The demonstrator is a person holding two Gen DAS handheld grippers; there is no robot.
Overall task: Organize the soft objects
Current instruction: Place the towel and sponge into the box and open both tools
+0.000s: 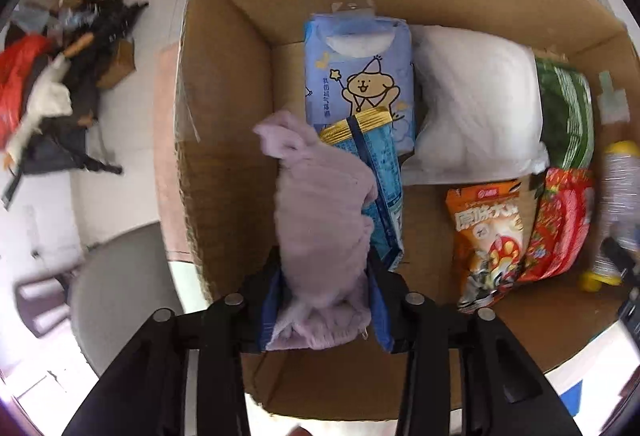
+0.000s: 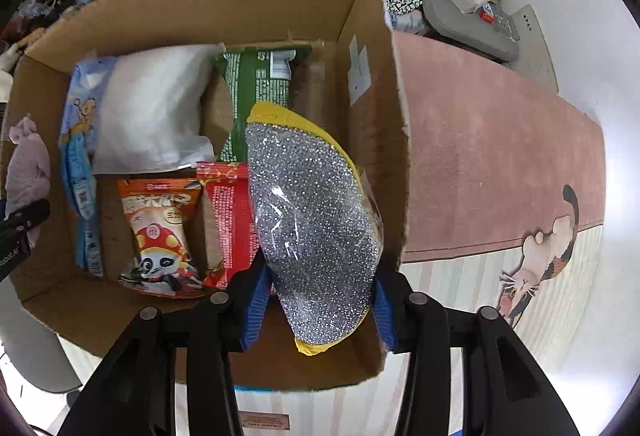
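Observation:
My left gripper [image 1: 326, 300] is shut on a lilac fleecy cloth [image 1: 324, 220], which bulges between the blue pads [image 1: 269, 300] and hangs over the left side of an open cardboard box [image 1: 224, 116]. The right gripper [image 2: 320, 300] hangs over the right side of the same box [image 2: 376, 108]. A silver glittery scouring sponge with a yellow rim [image 2: 312, 220], in clear wrap, sits between its jaws. The sponge looks unsqueezed, with a thin gap at the left pad [image 2: 256, 300]. In the right wrist view the lilac cloth [image 2: 28, 164] shows at the far left.
In the box lie a blue bear-print pack [image 1: 360, 76], a white pillow-like bag [image 1: 476, 104], a green pack [image 1: 568, 116], an orange snack bag [image 1: 488, 236] and a red bag [image 1: 560, 220]. A pink cat-print mat [image 2: 500, 156] lies under the box. Clothes are piled on the floor [image 1: 52, 96].

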